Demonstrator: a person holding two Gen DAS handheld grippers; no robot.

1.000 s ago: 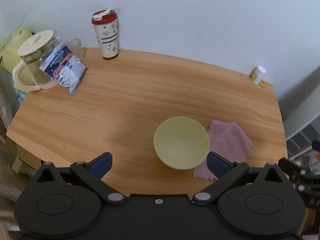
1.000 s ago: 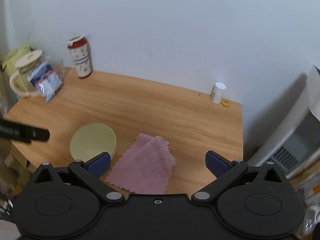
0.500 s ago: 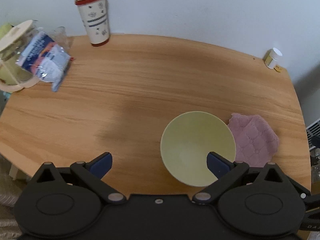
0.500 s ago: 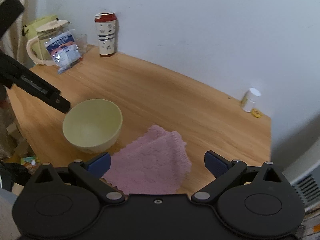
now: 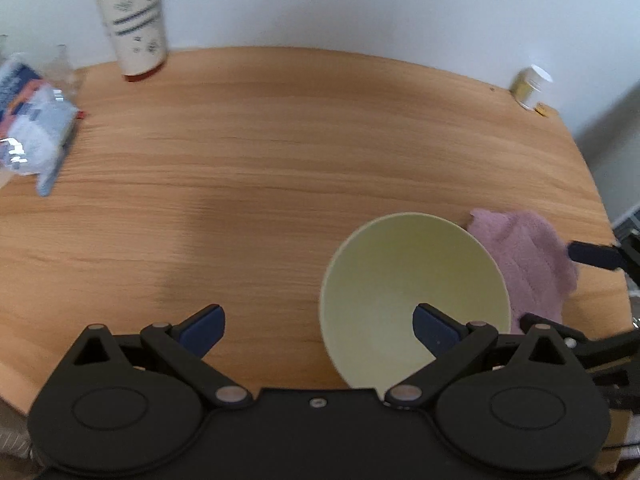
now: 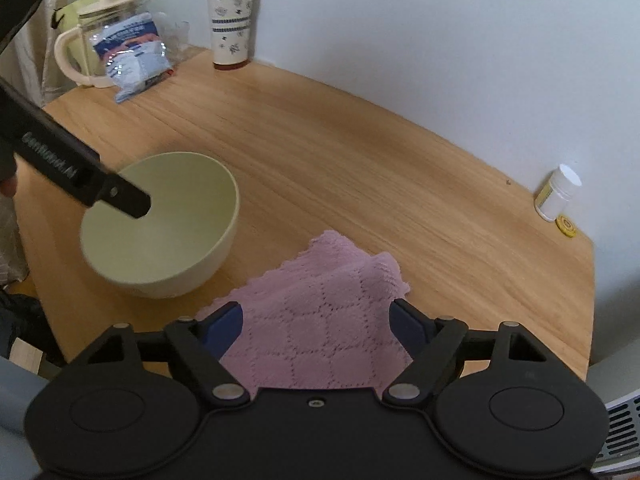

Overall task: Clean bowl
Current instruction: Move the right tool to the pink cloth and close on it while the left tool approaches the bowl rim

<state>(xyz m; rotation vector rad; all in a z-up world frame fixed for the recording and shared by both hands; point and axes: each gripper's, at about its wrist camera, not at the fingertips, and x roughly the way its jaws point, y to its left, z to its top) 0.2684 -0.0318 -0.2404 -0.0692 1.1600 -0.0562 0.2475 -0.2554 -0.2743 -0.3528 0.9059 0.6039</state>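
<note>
Both claws have closed in: open left claw now straddles the near rim of the bowl on the desk; open right claw brackets the cloth, neither gripping yet.

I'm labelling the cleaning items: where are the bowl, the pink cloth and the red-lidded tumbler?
bowl (image 5: pixel 404 276): left wrist view, inner wall.
pink cloth (image 6: pixel 320 312): right wrist view, middle of the fabric.
red-lidded tumbler (image 6: pixel 230 28): right wrist view, patterned body.
</note>
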